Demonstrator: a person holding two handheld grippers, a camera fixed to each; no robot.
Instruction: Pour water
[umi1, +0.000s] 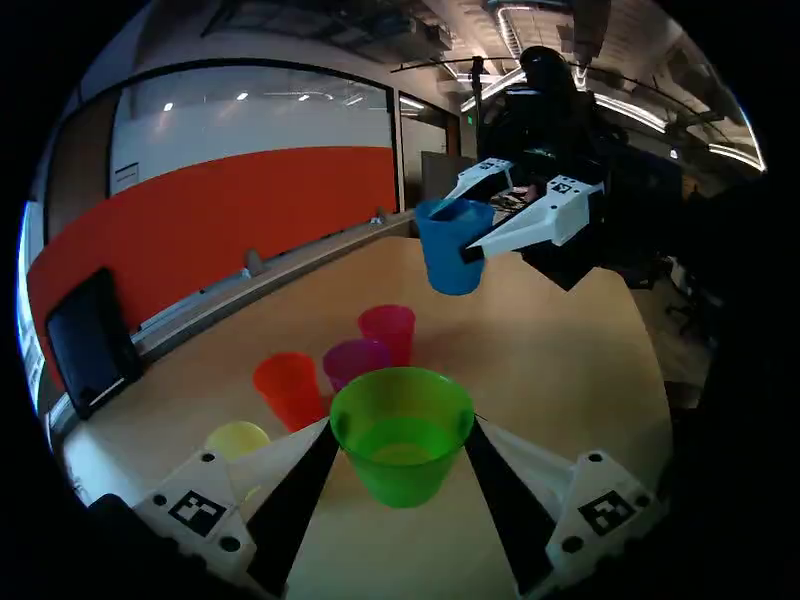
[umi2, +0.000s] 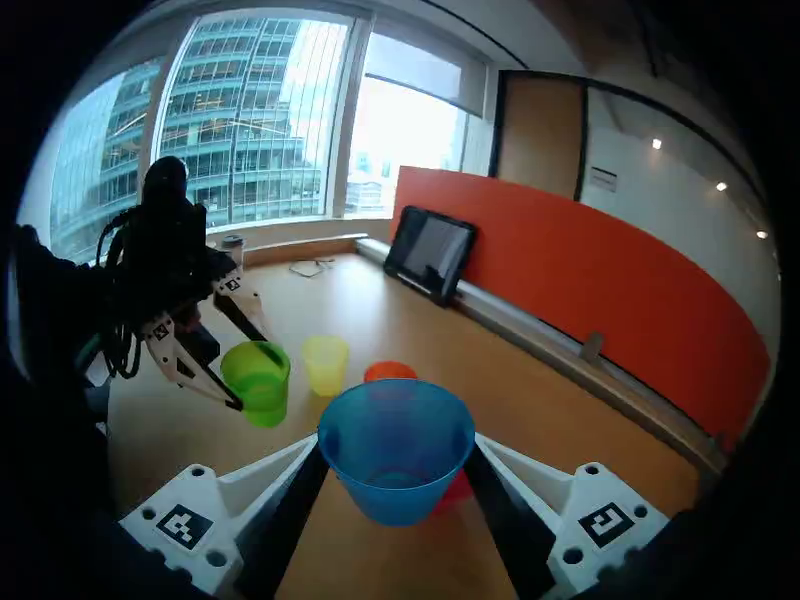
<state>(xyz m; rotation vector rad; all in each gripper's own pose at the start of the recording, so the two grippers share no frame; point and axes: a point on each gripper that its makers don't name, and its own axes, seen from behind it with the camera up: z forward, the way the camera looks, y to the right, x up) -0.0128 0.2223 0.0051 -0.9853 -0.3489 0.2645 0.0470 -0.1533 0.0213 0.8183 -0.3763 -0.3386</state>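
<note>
My left gripper (umi1: 402, 432) is shut on a green cup (umi1: 402, 475), held upright just above the wooden table (umi1: 560, 350). Farther off, my right gripper (umi1: 456, 232) is shut on a blue cup (umi1: 450, 262), raised above the table and roughly upright. In the right gripper view the blue cup (umi2: 396, 470) sits between my right gripper's (umi2: 396, 445) fingers, and the left gripper (umi2: 250, 378) holds the green cup (umi2: 258, 385) at left. Whether either cup holds water I cannot tell.
Pink (umi1: 388, 328), purple (umi1: 352, 360), orange (umi1: 288, 388) and yellow (umi1: 238, 440) cups stand on the table beyond the green cup. A dark tablet (umi1: 88, 340) leans against the ledge below the orange wall. A person (umi2: 165, 250) holds the left gripper.
</note>
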